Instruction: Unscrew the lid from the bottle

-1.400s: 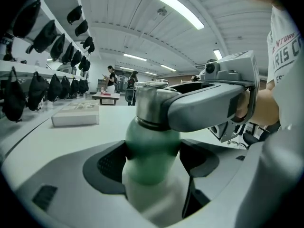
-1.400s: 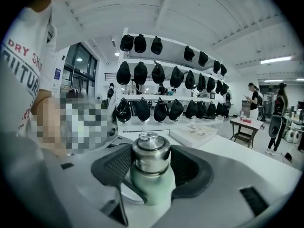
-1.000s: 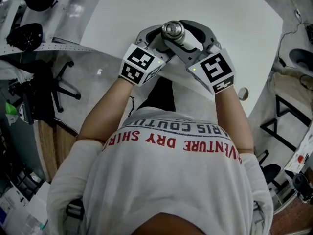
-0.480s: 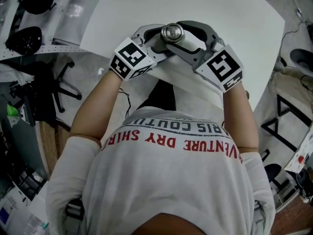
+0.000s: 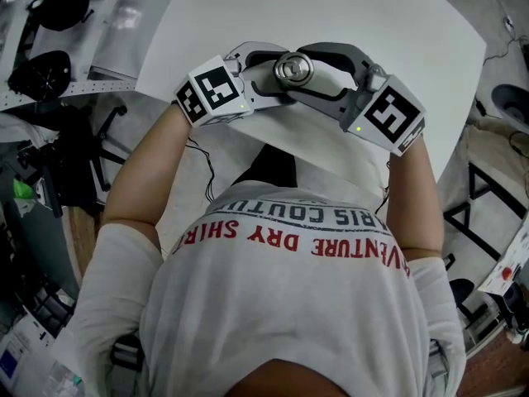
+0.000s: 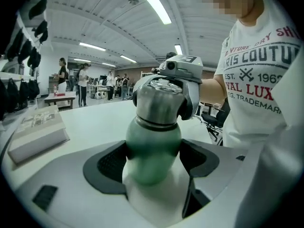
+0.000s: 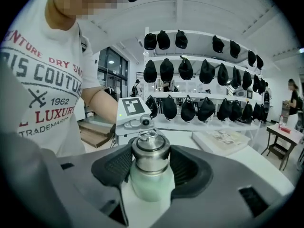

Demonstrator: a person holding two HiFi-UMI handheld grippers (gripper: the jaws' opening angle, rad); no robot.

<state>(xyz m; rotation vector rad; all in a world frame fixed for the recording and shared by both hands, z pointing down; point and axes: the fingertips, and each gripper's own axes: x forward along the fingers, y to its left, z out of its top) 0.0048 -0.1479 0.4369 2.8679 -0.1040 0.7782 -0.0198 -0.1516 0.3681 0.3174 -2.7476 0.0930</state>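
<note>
Left gripper (image 5: 266,73) and right gripper (image 5: 312,71) meeting from both sides over the white table (image 5: 372,15), steel lid (image 5: 293,67) between them, left gripper view, jaws clamped on the green bottle (image 6: 153,148) body, right gripper view, jaws gripping the steel lid

A white table (image 5: 397,23) is lit from above by ceiling strip lights (image 6: 152,4). Behind the table, wall shelves (image 7: 204,97) are hung with black caps (image 7: 185,69); beside the table, a black office chair (image 5: 106,143) is seen on grey floor (image 5: 161,131)
</note>
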